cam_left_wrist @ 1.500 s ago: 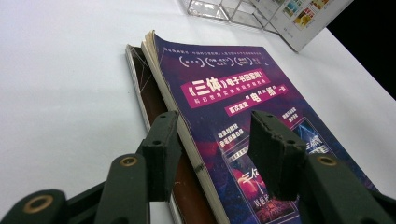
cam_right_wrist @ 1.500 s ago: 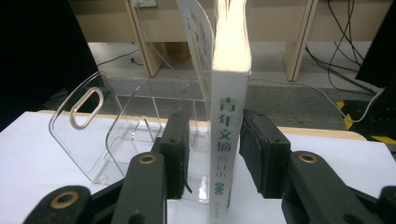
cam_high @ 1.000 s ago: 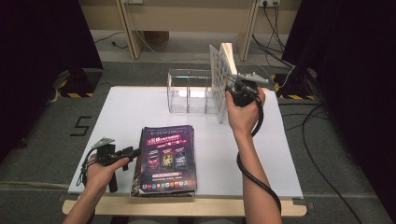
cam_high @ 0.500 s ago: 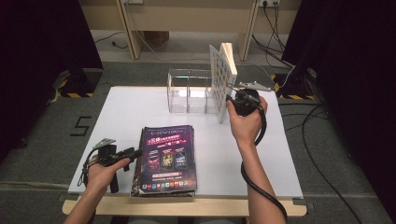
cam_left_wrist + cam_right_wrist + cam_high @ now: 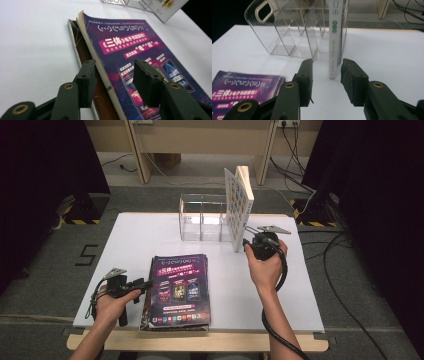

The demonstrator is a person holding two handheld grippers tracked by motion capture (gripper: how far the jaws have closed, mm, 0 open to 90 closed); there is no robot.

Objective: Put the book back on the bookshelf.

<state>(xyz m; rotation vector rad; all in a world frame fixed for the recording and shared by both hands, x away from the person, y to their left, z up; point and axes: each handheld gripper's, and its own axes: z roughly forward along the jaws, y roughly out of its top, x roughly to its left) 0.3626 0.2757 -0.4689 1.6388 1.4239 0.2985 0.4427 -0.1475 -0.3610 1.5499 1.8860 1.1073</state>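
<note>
A white book [image 5: 239,205] stands on edge at the right end of a clear acrylic organizer [image 5: 202,217]. It seems to sit in the rightmost slot, with its spine [image 5: 334,37] sticking out toward me. My right gripper [image 5: 246,240] is just in front of it. Its jaws are open on either side of the spine's lower end and do not touch it [image 5: 328,62]. A stack of purple-covered books [image 5: 177,287] lies at the table's front. My left gripper [image 5: 142,284] is open at the stack's left edge [image 5: 115,65], straddling the top book's [image 5: 140,45] spine above a brown book [image 5: 83,53].
The white table [image 5: 140,235] has bare surface to the left of the organizer and to the right of the stack. The organizer's other slots [image 5: 287,32] hold nothing. Dark curtains, table legs and cables are on the floor beyond the far edge.
My right gripper has come down and back along the white book, from near its upper part to the foot of its spine. The left gripper and the stack have not moved.
</note>
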